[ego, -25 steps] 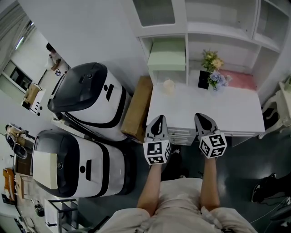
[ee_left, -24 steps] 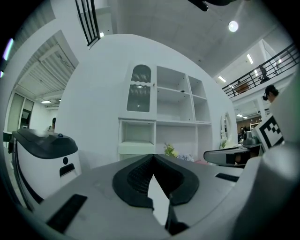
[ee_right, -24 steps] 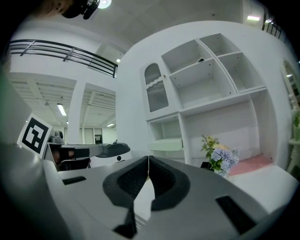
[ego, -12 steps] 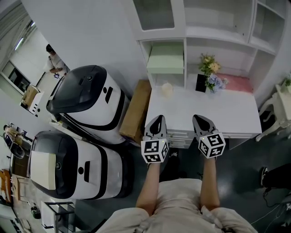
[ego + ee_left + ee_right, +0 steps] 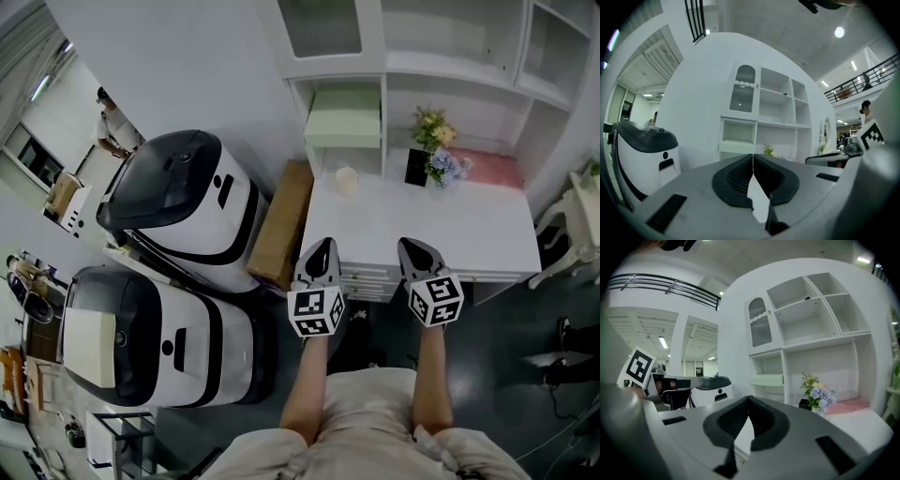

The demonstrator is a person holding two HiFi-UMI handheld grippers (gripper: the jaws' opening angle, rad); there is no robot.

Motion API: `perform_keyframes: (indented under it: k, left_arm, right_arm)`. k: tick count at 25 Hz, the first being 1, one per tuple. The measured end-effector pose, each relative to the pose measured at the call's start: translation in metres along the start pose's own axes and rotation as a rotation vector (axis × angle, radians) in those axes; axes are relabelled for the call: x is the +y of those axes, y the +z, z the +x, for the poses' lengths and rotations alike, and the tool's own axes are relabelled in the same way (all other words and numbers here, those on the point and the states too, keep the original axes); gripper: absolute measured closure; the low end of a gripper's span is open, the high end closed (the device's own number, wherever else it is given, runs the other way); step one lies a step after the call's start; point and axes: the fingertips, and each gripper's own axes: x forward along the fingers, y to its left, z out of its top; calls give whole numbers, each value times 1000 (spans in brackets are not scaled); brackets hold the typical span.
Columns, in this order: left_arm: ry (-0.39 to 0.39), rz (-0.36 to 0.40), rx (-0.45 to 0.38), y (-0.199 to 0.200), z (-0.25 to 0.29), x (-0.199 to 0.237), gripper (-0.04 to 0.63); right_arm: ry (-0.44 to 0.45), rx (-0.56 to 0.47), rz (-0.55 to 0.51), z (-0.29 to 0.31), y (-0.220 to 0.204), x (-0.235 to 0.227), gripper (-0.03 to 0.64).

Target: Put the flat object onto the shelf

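A flat pink pad (image 5: pixel 489 168) lies on the white desk (image 5: pixel 469 230) at its back right, under the shelf unit (image 5: pixel 450 70); it also shows in the right gripper view as the pink pad (image 5: pixel 847 406). A pale green flat box (image 5: pixel 344 122) sits in the shelf's left compartment. My left gripper (image 5: pixel 323 247) and right gripper (image 5: pixel 413 246) hover side by side over the desk's front edge, both shut and holding nothing. In their own views, the left gripper (image 5: pixel 753 157) and right gripper (image 5: pixel 748 400) have their jaws pressed together, pointing toward the shelves.
A vase of flowers (image 5: pixel 434 142) and a small white cup (image 5: pixel 347 178) stand at the desk's back. A cardboard box (image 5: pixel 281 225) leans at the desk's left side. Two large white-and-black machines (image 5: pixel 183 202) (image 5: pixel 155 342) fill the floor on the left.
Both grippers stay shut in nearly the same place; the left one has drifted slightly left. The head view has shifted a little.
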Motion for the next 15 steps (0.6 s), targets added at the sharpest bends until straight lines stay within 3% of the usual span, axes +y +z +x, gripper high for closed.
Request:
perform_keyframes:
  k: [15]
  left_arm:
    - [-21,-9,17,-9,9,-10,584]
  right_arm:
    - [-30,-20,-8,-6,0,-12,549]
